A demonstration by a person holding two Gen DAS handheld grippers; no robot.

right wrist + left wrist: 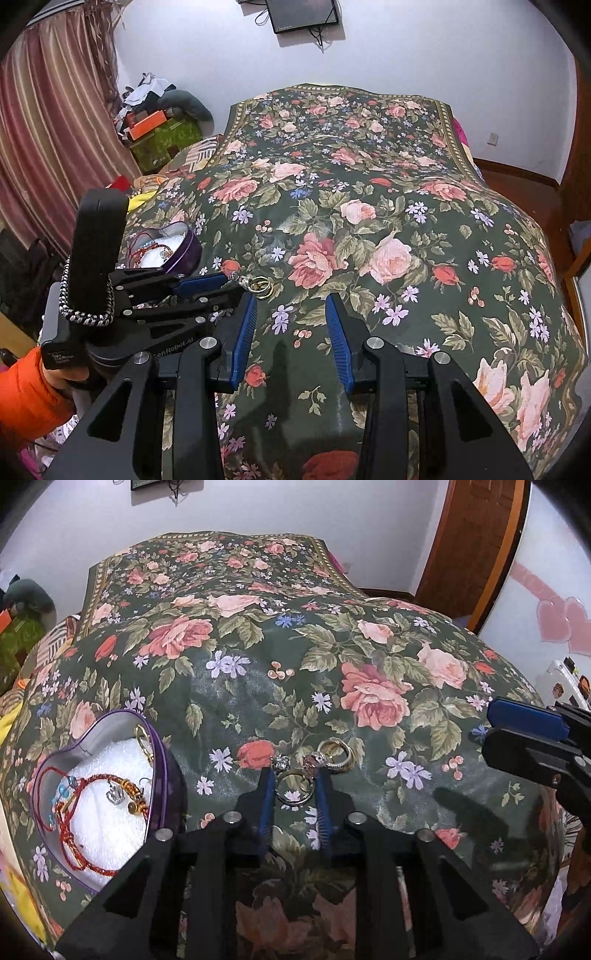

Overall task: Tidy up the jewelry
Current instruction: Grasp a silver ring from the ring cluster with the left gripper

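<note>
A dark green floral bedspread (258,686) covered the whole bed and filled most of both views, its roses and small lilac flowers running up to the white wall behind. Near the bed's left side sat a purple heart-shaped tin (168,771), lined with white padding and already holding red cord bracelets (70,812), a gold hoop (142,736) leaning at its far wall, and a small silver crown charm (115,794). The left gripper (293,786) was lowered to the bedspread with its blue-padded fingers set a modest way apart on either side of a plain metal ring (294,790); whether the pads actually touched the ring could not be told, and it still lay flat on the cloth. Just beyond that ring lay a small cluster of other rings (334,757), gold and silver bands overlapping one another, with a stone-set piece (282,762) to their left. The right gripper (291,325) hovered over the bedspread to the right of the left one, its fingers spread wide with nothing between them. In the right wrist view the ring cluster appeared just past the tip of the left gripper, with the tin farther back on the left.
</note>
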